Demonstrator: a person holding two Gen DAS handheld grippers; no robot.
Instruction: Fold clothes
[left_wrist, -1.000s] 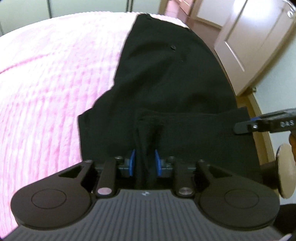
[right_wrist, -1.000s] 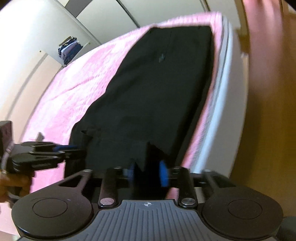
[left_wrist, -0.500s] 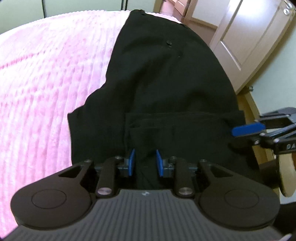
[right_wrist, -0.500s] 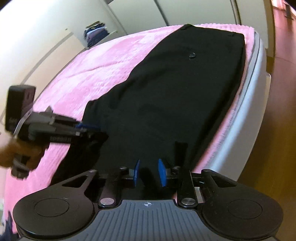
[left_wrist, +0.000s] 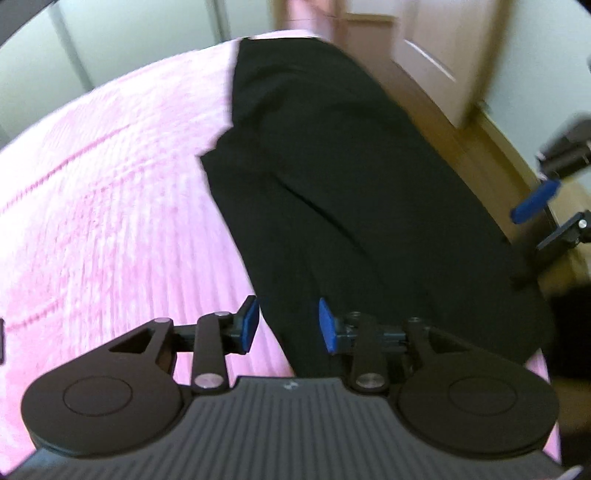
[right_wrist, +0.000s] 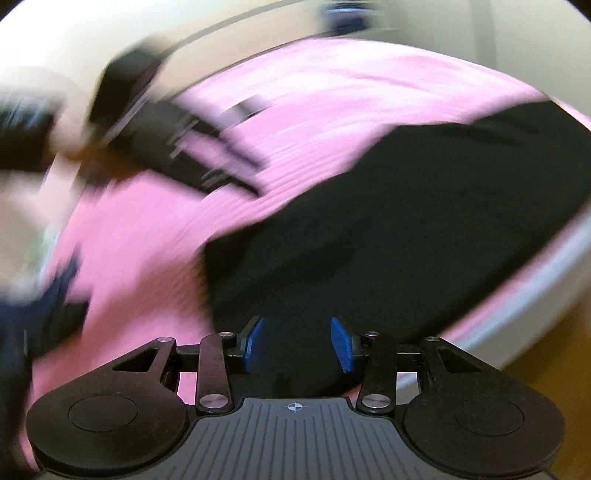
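1. Black trousers (left_wrist: 332, 184) lie flat on the pink bed (left_wrist: 110, 221), mid-frame.
2. Left gripper (left_wrist: 288, 325) and right gripper (right_wrist: 297, 343) have just opened; both hold nothing.
3. Soft, floppy cloth: grab its bottom edge.

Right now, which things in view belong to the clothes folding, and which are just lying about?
Part of the job:
- long black fabric garment, spread on the bed
- left hand-held gripper, jaws just opened, fabric no longer pinched
- right hand-held gripper, likewise just opened

Just there:
- pink ribbed bedspread
- pale panelled door
- wooden floor
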